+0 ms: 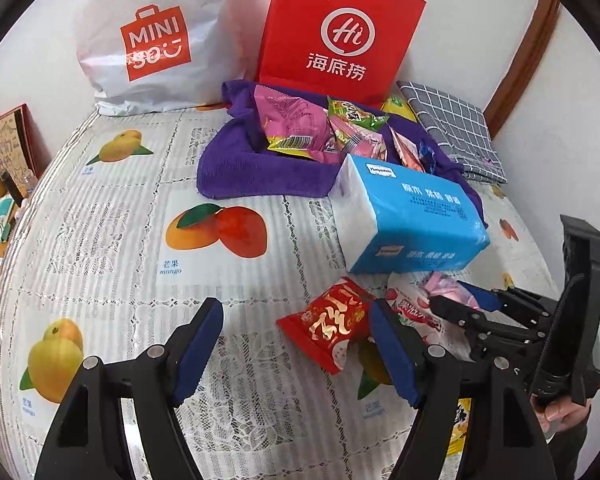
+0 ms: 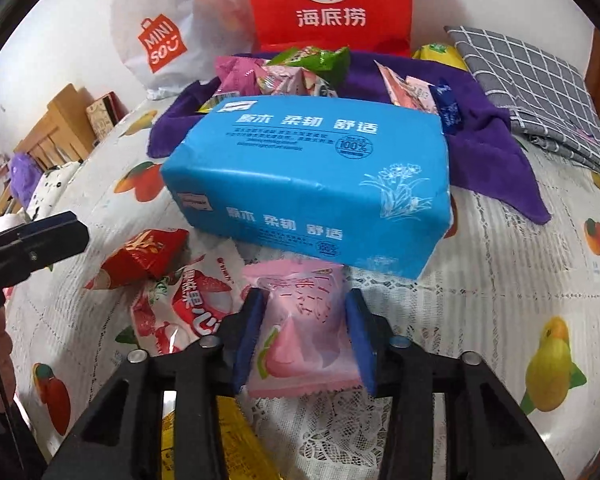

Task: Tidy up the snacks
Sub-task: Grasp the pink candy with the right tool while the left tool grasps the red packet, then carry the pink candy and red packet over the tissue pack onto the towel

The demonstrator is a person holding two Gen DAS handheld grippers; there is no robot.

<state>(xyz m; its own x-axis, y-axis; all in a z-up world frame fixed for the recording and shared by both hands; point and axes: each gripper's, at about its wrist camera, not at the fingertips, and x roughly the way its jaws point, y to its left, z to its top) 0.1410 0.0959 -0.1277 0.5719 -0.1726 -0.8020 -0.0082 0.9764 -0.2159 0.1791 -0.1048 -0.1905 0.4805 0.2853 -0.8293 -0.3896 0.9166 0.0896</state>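
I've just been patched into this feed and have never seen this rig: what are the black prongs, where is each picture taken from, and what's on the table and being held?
No robot: a person holds a two-finger gripper in each hand, each with a camera looking along its fingers. One picture is from the left gripper, whose jaws stand open over the fruit-print tablecloth beside a red snack packet. The other is from the right gripper, with a pink snack packet between its blue pads. Nearby lie a blue tissue pack, a strawberry packet, and more snacks on a purple towel. Two shopping bags stand behind.

Yellow packet (image 2: 228, 436) behind right gripper (image 2: 304, 332)
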